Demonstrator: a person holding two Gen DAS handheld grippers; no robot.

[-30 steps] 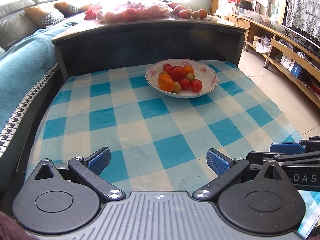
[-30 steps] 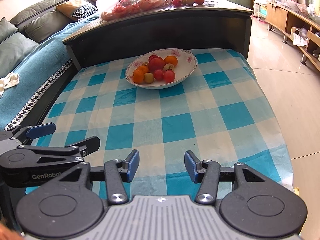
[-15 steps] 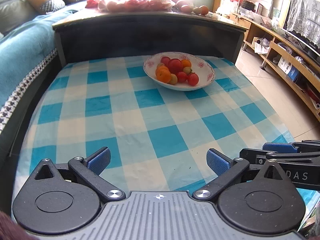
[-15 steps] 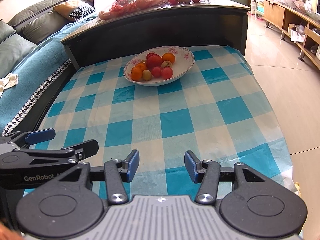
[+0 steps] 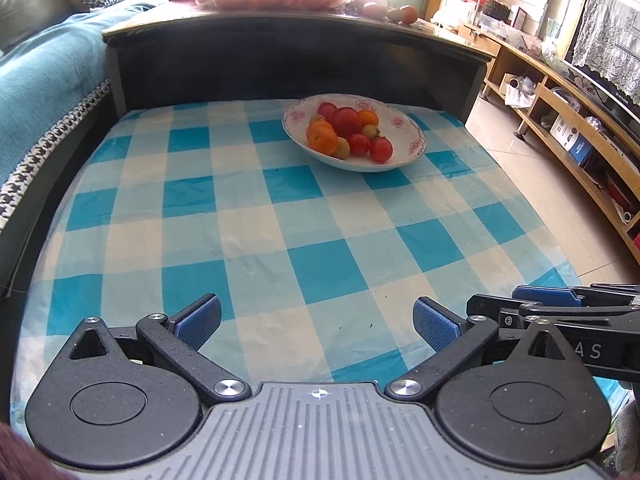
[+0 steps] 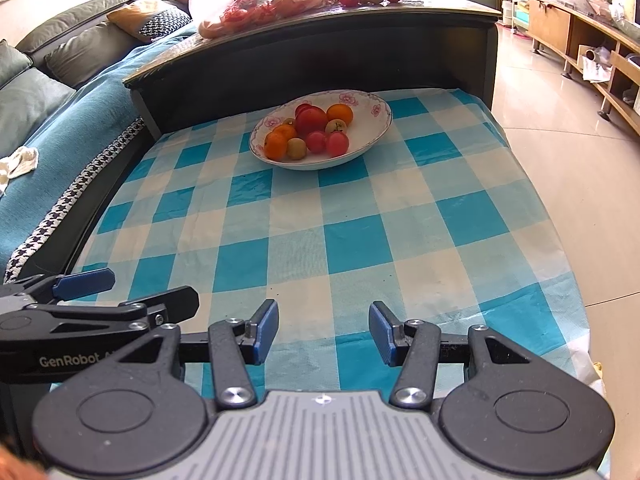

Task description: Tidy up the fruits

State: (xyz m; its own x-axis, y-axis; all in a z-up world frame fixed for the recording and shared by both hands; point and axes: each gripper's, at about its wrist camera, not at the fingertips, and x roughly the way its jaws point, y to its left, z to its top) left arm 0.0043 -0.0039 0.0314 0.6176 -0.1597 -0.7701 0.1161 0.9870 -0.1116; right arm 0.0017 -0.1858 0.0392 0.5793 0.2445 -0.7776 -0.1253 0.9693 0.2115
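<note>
Both grippers are being brought nearer the fruit bowl (image 5: 354,148) than a second ago, side by side above the near edge of the checked cloth (image 5: 256,224).

Nothing is being gripped: the left gripper (image 5: 316,322) and the right gripper (image 6: 323,330) are each being held with jaws spread apart. The fruits (image 6: 310,130), oranges and red tomatoes, are being kept piled in the flowered bowl at the cloth's far end, below a dark shelf (image 6: 320,40) where more fruit is lying.
</note>
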